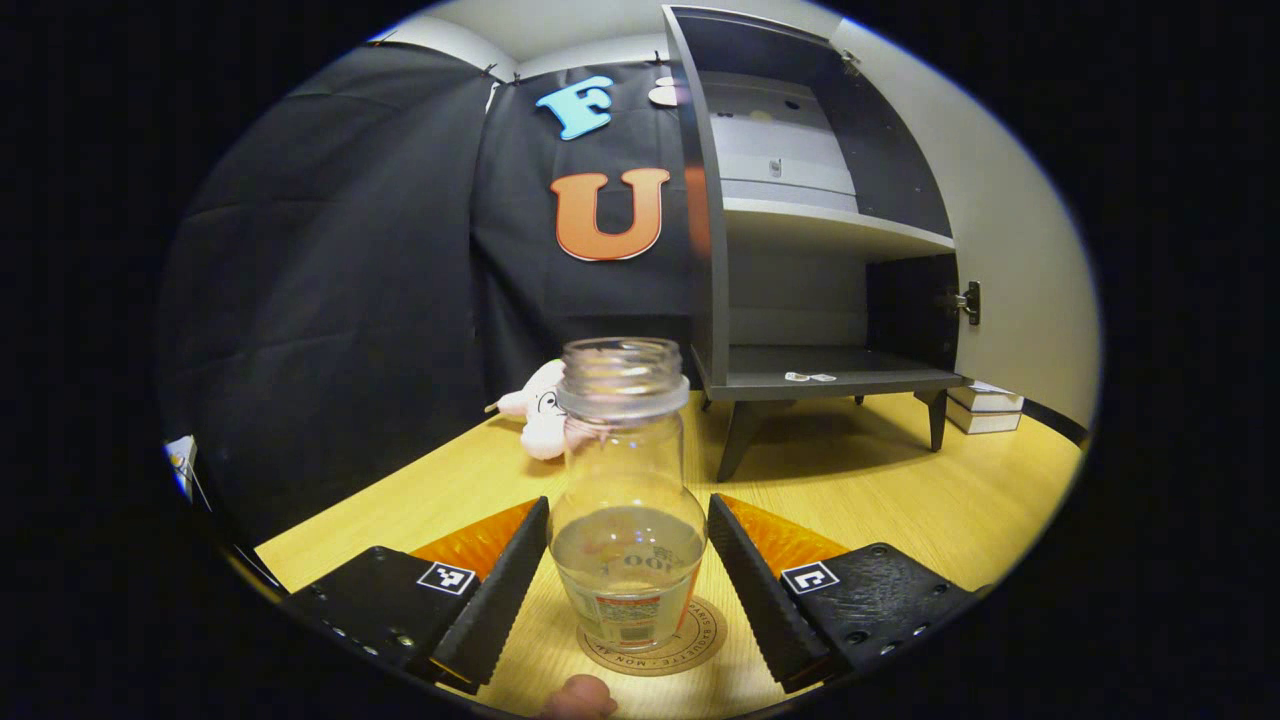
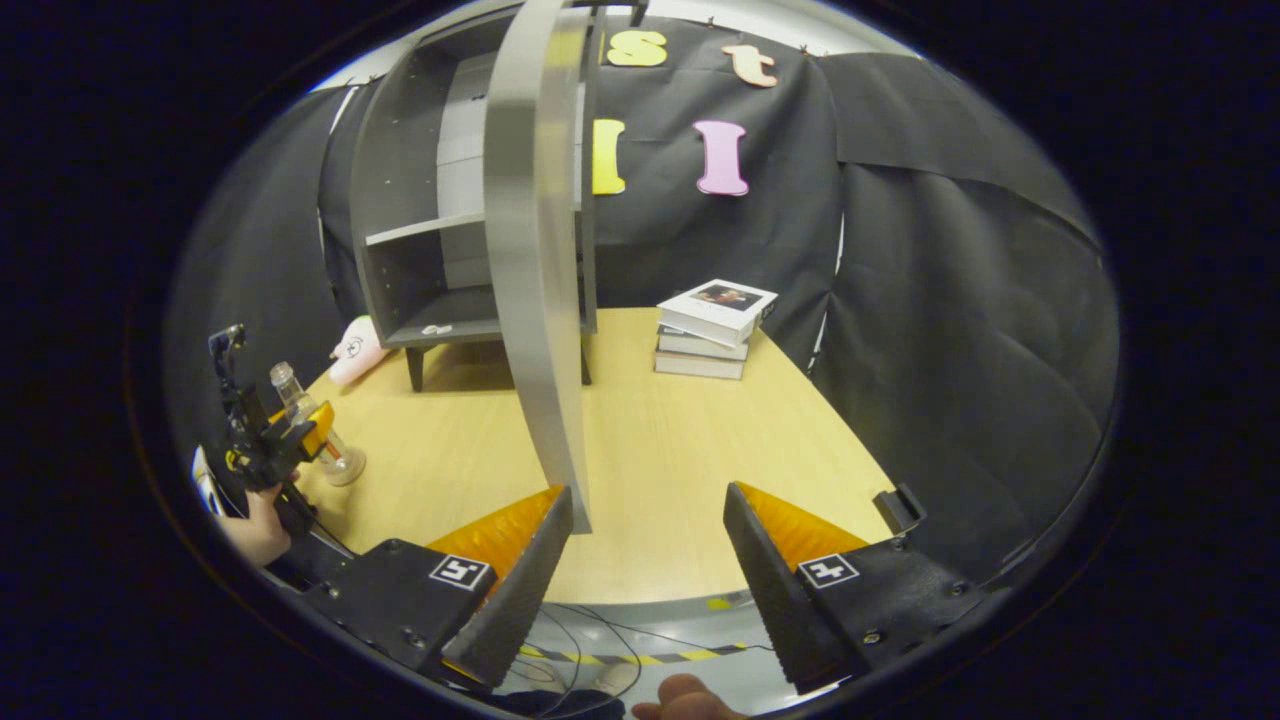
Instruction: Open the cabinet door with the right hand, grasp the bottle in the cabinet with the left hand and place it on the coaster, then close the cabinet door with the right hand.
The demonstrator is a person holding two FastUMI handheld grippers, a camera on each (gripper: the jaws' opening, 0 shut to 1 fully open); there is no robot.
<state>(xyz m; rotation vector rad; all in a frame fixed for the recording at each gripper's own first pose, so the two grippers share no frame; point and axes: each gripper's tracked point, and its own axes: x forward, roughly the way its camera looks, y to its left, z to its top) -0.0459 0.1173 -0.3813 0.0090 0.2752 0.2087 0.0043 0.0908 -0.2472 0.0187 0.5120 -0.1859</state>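
in the left gripper view, the left hand-held gripper [image 1: 628, 580] is spreading wide around the bottle [image 1: 627, 500], its fingers [image 1: 500, 590] standing just beside the glass on both sides, with a small gap on each. the bottle is standing upright on the round coaster [image 1: 690, 640] on the counter [image 1: 900, 500], long axis vertical, open mouth pointing up, a little clear liquid in its base. beyond it a pink plush toy [image 1: 535, 415] is lying near the cabinet [image 1: 800, 230], whose lower shelf is holding a small clear scrap.

in the right gripper view, the right hand-held gripper [image 2: 648, 575] is gaping wide, and the cabinet door [image 2: 535, 250] is swinging out edge-on, its lower corner sitting just by the left finger; whether it is touching cannot be told. the door is blocking part of the cabinet interior. a stack of books [image 2: 712, 330] is resting far right on the counter. at far left, a hand [image 2: 255, 525] is holding the other gripper by the upright bottle.
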